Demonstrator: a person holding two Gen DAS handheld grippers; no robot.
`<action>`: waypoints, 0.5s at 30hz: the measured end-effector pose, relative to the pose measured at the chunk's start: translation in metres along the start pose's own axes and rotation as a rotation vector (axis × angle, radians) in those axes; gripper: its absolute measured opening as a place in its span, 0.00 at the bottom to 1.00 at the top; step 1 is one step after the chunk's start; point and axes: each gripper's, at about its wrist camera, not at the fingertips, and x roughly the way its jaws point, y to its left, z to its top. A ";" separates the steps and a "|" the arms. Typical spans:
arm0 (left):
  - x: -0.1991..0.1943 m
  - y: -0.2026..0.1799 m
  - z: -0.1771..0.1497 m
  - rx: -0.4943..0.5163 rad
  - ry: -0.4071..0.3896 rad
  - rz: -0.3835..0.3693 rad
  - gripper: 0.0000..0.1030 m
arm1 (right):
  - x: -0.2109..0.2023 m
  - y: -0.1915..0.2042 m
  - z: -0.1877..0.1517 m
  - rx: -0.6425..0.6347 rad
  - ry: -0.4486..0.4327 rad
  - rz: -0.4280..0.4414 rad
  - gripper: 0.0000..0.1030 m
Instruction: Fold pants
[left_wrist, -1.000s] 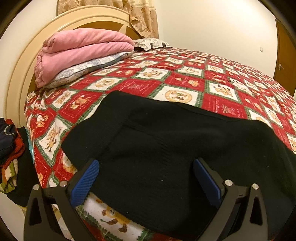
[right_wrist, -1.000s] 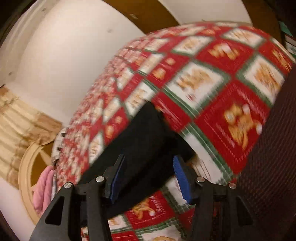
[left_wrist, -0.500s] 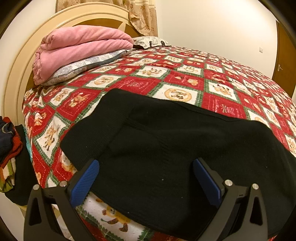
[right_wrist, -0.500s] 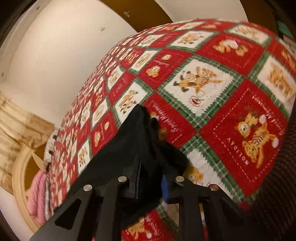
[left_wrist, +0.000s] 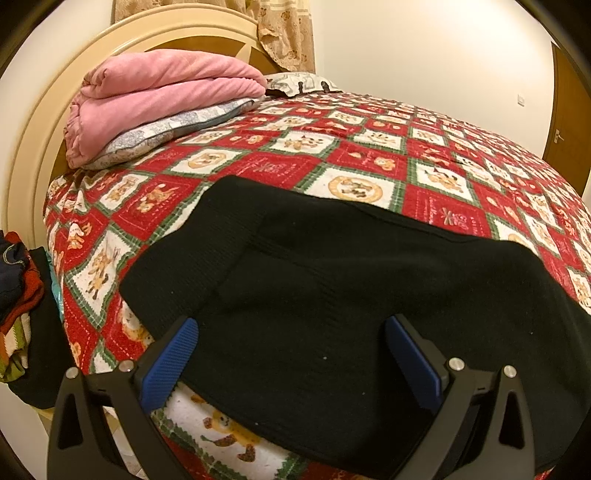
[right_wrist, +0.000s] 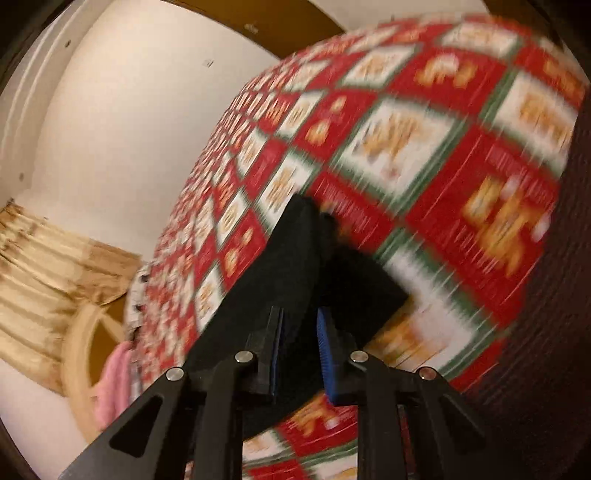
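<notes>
My right claw (right_wrist: 299, 350) pinches the pants (left_wrist: 332, 295) hem. Left claw (left_wrist: 291, 365) hangs spread above them. No fold visible yet.

The left wrist camera looks steeply down past its fingers, close over the black pants (left_wrist: 332, 295), toward the headboard (left_wrist: 33, 147). The right wrist camera, rolled and blurred, sits close behind a pants end (right_wrist: 295, 266). Both share the quilt (left_wrist: 461, 147).

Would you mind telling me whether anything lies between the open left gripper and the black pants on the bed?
Nothing visible does: the left gripper hangs open right over the black pants, with only bare fabric between its fingers.
</notes>
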 end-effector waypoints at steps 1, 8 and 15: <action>0.000 0.000 0.000 0.000 0.002 0.000 1.00 | 0.007 0.003 -0.006 -0.001 0.023 0.007 0.21; 0.000 0.001 0.002 0.001 0.008 -0.002 1.00 | 0.036 0.018 -0.013 -0.044 0.040 0.002 0.36; 0.000 0.002 0.002 0.002 0.006 -0.003 1.00 | 0.029 0.038 -0.010 -0.156 -0.044 -0.064 0.28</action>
